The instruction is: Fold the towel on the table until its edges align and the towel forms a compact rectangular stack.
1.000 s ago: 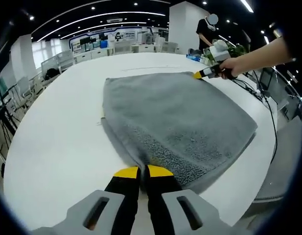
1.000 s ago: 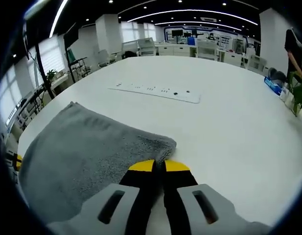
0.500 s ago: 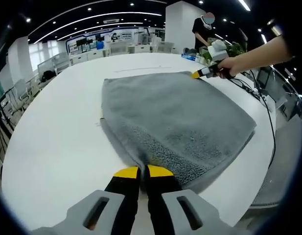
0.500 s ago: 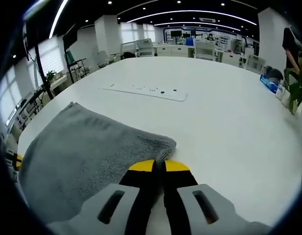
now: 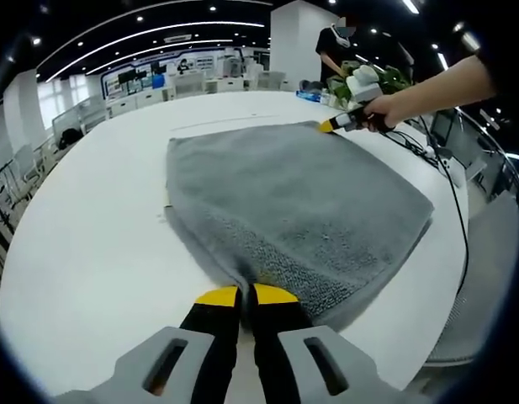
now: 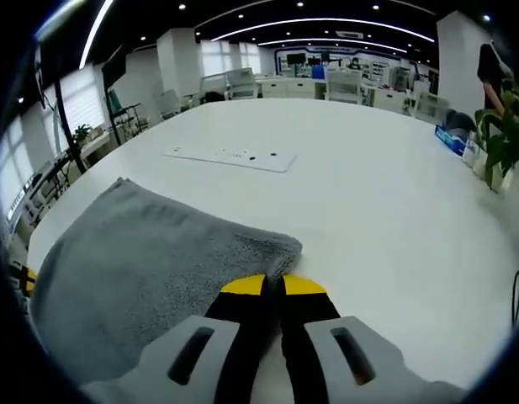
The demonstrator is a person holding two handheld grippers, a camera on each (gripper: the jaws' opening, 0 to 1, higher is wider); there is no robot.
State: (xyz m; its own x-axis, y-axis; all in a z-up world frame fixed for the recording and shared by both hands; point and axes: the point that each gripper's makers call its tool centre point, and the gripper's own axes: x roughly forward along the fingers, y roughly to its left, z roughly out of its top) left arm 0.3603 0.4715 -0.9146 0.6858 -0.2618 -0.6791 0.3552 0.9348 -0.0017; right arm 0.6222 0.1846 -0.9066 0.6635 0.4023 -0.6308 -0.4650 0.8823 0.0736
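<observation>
While the grey towel (image 5: 293,210) lies spread and already folded double on the white table (image 5: 82,252), both grippers are engaged at its corners. Seen in the left gripper view, the left gripper (image 5: 246,296) has its yellow-tipped jaws drawn together on the near corner of the towel, where the looped pile of the lower layer shows beneath the smoother top layer. At the far corner in that same view, the right gripper (image 5: 330,125) is held in a person's hand (image 5: 385,109), its yellow tip touching the towel edge. Dark cables (image 5: 444,168) run along the table edge on that side, and a green plant (image 5: 394,80) stands beyond the hand.

Seen in the right gripper view, the right gripper (image 6: 273,286) has its jaws pressed together on a rolled corner of the towel (image 6: 150,269), which extends away to the left of the view. A long white strip (image 6: 230,157) with small dark marks lies flat on the table well apart from the towel. Potted foliage (image 6: 503,126) stands at the table's far right edge.
</observation>
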